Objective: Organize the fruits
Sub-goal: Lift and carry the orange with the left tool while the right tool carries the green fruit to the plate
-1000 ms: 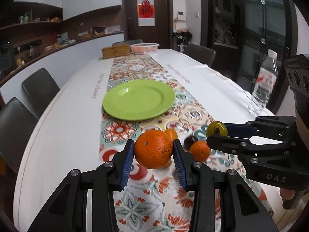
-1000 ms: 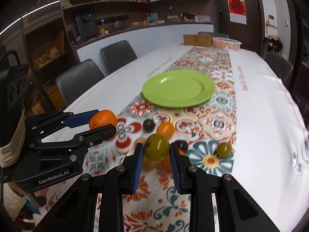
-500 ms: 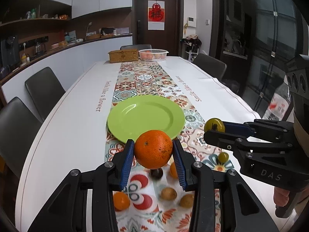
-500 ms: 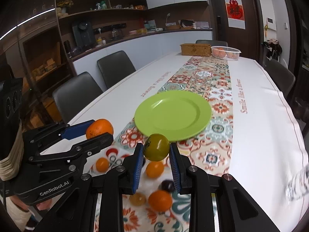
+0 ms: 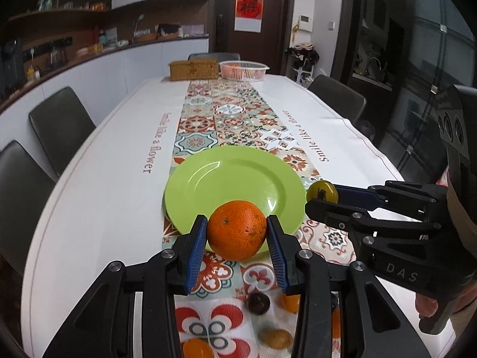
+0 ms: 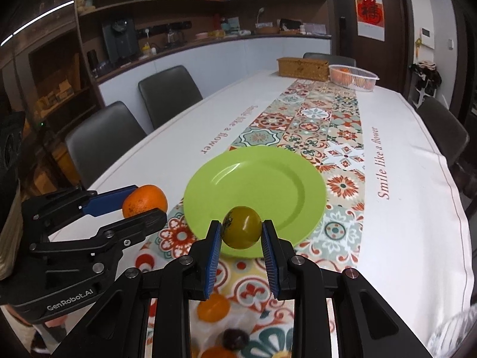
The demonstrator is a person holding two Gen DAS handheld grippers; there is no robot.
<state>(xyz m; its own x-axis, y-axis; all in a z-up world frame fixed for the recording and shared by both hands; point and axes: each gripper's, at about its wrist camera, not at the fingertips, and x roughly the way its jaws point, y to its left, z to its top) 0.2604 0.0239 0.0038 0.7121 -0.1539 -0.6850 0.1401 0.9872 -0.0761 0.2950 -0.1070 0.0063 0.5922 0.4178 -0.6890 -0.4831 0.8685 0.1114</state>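
My left gripper (image 5: 237, 234) is shut on a large orange (image 5: 236, 234), held in the air over the near rim of the green plate (image 5: 226, 179). My right gripper (image 6: 241, 232) is shut on a small yellow-green fruit (image 6: 242, 231), also above the plate's (image 6: 262, 185) near edge. Each gripper shows in the other's view: the right one (image 5: 322, 195) with the green fruit (image 5: 321, 191) on the right, the left one (image 6: 146, 205) with the orange (image 6: 145, 200) on the left. Several small fruits lie on the patterned runner below: a dark plum (image 5: 258, 303), a small orange (image 6: 213, 307).
A wicker box (image 5: 193, 70) and a white basket of fruit (image 5: 244, 70) stand at the table's far end. Dark chairs (image 6: 170, 94) line both sides. A clear bottle (image 6: 456, 334) shows at the lower right in the right wrist view. White cloth (image 6: 402, 208) flanks the runner.
Both grippers have moved forward over the table with their fruits, from above the loose fruits to the plate's near rim. The loose fruits now lie below and behind the fingertips.
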